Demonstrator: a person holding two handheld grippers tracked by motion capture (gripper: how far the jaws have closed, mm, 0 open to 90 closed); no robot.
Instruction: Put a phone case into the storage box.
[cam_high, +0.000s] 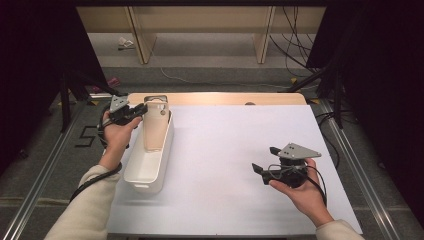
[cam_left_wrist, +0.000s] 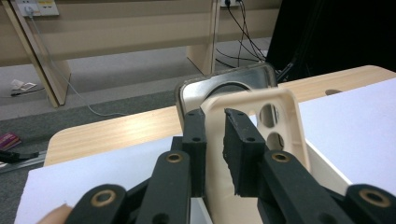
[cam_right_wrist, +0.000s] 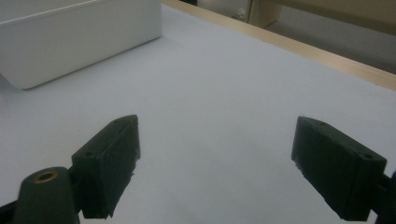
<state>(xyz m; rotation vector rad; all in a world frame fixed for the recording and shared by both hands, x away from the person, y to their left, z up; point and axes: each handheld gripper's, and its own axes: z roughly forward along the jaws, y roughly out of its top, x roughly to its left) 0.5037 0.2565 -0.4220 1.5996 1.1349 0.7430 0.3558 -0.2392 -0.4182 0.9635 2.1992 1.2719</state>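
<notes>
The left tongs (cam_left_wrist: 215, 154) pinch the cream phone case (cam_left_wrist: 254, 121) by its thin rim, over the white bin (cam_high: 150, 165) at the worktop's far left corner. It is probably light, flexible and slippery. The right tongs (cam_right_wrist: 229, 163) gape empty.

Grey carpet floor (cam_high: 210, 75) runs under pale wooden furniture legs (cam_high: 142, 35), with black cables (cam_high: 292, 45) trailing beside dark curtains (cam_high: 380, 75).

A bin (cam_high: 148, 170) lay lengthwise near the desk's (cam_high: 235, 165) left edge. A phone case (cam_high: 156, 125) stood in the bin's far end, tilted against its far wall, with a phone (cam_left_wrist: 224, 84) just behind it. The left tongs (cam_high: 141, 108) clasped the case's upper edge. The right tongs (cam_high: 265, 159) hung over the desk's bare right half, well apart from the bin.
</notes>
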